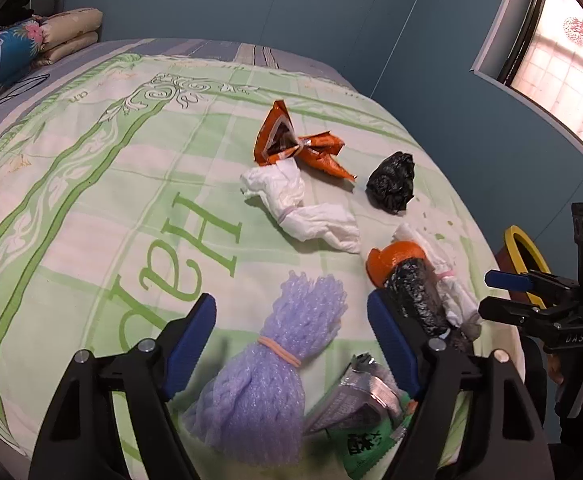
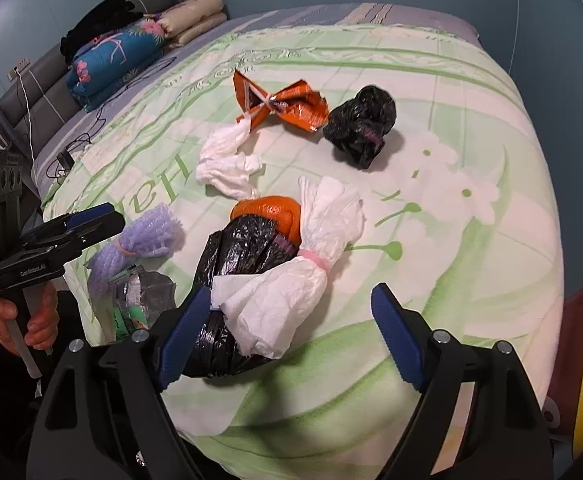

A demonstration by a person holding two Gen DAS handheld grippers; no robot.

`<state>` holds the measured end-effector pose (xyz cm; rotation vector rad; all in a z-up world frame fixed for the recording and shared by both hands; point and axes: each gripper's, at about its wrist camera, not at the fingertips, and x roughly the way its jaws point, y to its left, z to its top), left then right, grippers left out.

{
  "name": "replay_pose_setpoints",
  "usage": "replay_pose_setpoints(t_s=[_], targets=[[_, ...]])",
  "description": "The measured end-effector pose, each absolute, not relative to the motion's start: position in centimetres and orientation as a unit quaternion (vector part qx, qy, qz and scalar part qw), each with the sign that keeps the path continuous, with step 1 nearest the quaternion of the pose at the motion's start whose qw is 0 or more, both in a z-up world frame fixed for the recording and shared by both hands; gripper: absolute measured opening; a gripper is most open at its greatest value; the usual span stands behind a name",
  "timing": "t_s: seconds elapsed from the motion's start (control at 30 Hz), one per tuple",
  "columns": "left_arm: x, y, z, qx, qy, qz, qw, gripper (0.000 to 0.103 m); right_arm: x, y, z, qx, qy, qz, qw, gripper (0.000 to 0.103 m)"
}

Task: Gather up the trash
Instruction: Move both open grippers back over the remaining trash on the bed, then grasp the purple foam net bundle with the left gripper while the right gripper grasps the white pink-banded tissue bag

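Both claws are open. Left gripper [image 1: 291, 344] straddles the foam net [image 1: 267, 368] near the bed's [image 1: 91, 200] front edge; close at its band.

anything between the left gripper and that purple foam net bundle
Nothing visible. The purple foam net bundle lies on the bedspread right between the open fingers of the left gripper; a crumpled wrapper sits beside it, not blocking.

Both wrist views close, sharing bed [image 1: 91, 160]
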<state>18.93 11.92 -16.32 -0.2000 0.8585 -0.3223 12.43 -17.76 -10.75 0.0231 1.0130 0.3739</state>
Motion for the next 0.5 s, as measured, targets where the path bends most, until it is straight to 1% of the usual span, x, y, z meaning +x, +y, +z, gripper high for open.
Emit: replay_pose_setpoints(t_s=[0.07, 0.13, 0.17, 0.27, 0.47, 0.5], targets=[[19.2, 11.9, -16.7, -0.098, 0.419, -0.155, 0.889, 0.07, 12.6, -17.5, -11.1, 0.009, 0.486, 0.179, 0.855, 0.075], [19.4, 11.8, -17.1, -0.097, 0.423, -0.155, 0.887, 0.067, 12.8, -17.5, -11.6, 0.012, 0.491, 0.18, 0.852, 0.074], [19.4, 11.7, -17.3, -0.098, 0.425, -0.157, 0.886, 0.064, 13.0, -17.5, -11.9, 0.015, 0.495, 0.18, 0.85, 0.074], [19.7, 11.3, -17.7, -0.099, 0.428, -0.16, 0.884, 0.062, 13.4, -17.6, -12.6, 0.024, 0.504, 0.181, 0.844, 0.073], [20.0, 10.7, -19.0, -0.096, 0.445, -0.163, 0.875, 0.051, 14.0, -17.6, -13.7, 0.038, 0.516, 0.185, 0.835, 0.06], [20.1, 10.7, -19.2, -0.099, 0.448, -0.161, 0.874, 0.048, 14.0, -17.6, -13.7, 0.04, 0.516, 0.187, 0.835, 0.055]])
